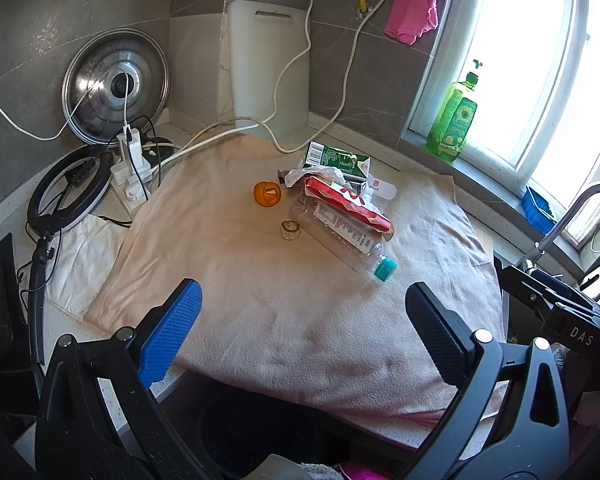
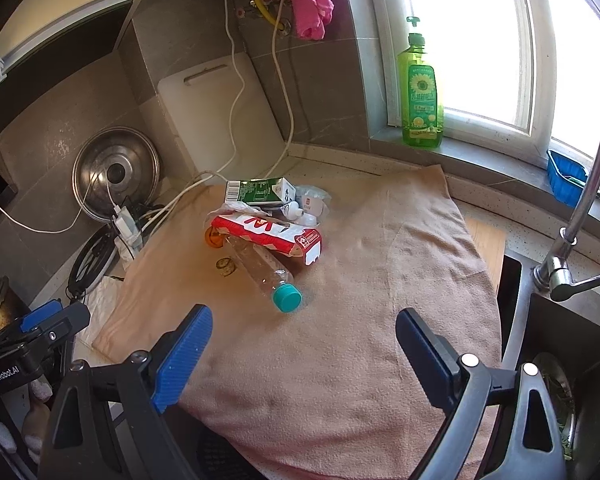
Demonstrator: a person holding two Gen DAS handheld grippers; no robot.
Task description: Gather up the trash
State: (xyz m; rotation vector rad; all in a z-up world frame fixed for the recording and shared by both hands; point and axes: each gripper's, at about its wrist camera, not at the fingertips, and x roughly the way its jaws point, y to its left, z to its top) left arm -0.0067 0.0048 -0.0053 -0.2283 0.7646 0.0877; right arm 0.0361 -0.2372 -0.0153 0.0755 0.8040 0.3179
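A pile of trash lies on a beige towel: a clear plastic bottle with a teal cap, a red wrapper across it, a green carton, an orange peel, a small round lid and crumpled white plastic. My left gripper is open and empty, near the towel's front edge. My right gripper is open and empty, just short of the bottle cap.
A white cutting board, a steel pot lid, a ring light and a power strip with cables stand at the back left. A green soap bottle is on the windowsill. A tap and sink are at the right.
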